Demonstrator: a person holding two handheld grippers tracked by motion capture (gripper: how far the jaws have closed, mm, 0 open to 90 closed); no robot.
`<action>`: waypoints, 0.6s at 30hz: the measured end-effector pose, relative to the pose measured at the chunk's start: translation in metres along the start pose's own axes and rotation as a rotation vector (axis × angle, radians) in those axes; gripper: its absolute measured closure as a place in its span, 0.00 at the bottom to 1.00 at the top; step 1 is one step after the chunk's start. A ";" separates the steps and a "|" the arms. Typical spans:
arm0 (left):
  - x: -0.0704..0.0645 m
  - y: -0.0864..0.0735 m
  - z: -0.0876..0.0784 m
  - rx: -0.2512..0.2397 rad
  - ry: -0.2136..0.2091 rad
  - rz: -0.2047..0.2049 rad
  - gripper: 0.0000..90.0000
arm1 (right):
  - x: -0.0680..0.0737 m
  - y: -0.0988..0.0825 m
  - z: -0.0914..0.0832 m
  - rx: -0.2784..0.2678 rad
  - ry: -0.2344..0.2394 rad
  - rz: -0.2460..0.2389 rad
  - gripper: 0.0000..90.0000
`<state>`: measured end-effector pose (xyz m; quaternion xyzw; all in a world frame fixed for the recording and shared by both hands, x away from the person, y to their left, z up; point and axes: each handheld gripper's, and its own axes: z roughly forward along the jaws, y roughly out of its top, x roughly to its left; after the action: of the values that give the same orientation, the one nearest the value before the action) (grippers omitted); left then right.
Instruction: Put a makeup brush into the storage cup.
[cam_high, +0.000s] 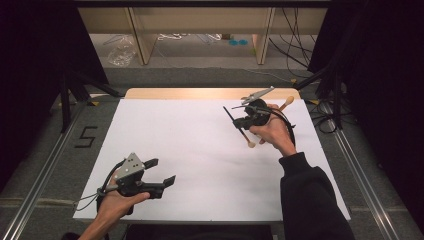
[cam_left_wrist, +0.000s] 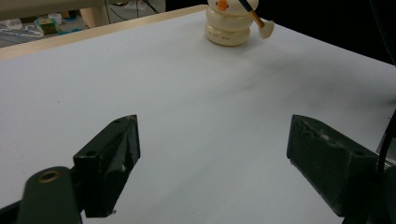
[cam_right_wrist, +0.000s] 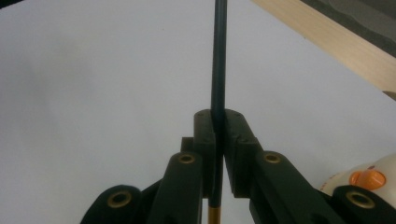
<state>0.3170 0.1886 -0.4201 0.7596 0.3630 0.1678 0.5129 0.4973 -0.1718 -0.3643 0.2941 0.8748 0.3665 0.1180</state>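
Note:
My right gripper (cam_high: 239, 121) hangs over the far right of the white table top (cam_high: 200, 150), shut on a thin dark stick (cam_high: 235, 120) that slants down to a pale knob (cam_high: 251, 144). In the right gripper view the stick (cam_right_wrist: 218, 56) runs straight up from between the closed jaws of that gripper (cam_right_wrist: 218, 114), with a gold band (cam_right_wrist: 214, 215) below them. A cream stacked round toy (cam_left_wrist: 229, 28) with an orange knob stands by the right hand, and its edge (cam_right_wrist: 369, 179) is close beside the jaws. My left gripper (cam_high: 161, 171) rests open and empty at the near left, as the left gripper view (cam_left_wrist: 215, 135) confirms.
A tan-tipped stick (cam_high: 286, 102) pokes out behind the right hand near the table's wooden far edge (cam_high: 210, 93). Metal rails (cam_high: 45, 165) run along both sides of the table. Cables (cam_high: 325, 120) lie on the floor at the right, and shelving legs (cam_high: 140, 45) stand beyond.

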 end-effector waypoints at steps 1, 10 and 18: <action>0.000 0.000 0.000 0.003 0.001 0.003 0.19 | 0.003 0.000 -0.001 -0.002 0.007 0.019 0.95; 0.001 0.000 0.000 -0.004 0.003 0.000 0.19 | 0.013 0.001 -0.004 -0.062 0.023 -0.008 0.95; 0.002 0.000 -0.001 -0.004 0.011 -0.001 0.19 | 0.021 0.001 -0.003 -0.098 0.048 -0.018 0.95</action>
<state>0.3177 0.1909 -0.4204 0.7573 0.3660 0.1725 0.5126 0.4795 -0.1607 -0.3614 0.2712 0.8609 0.4148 0.1148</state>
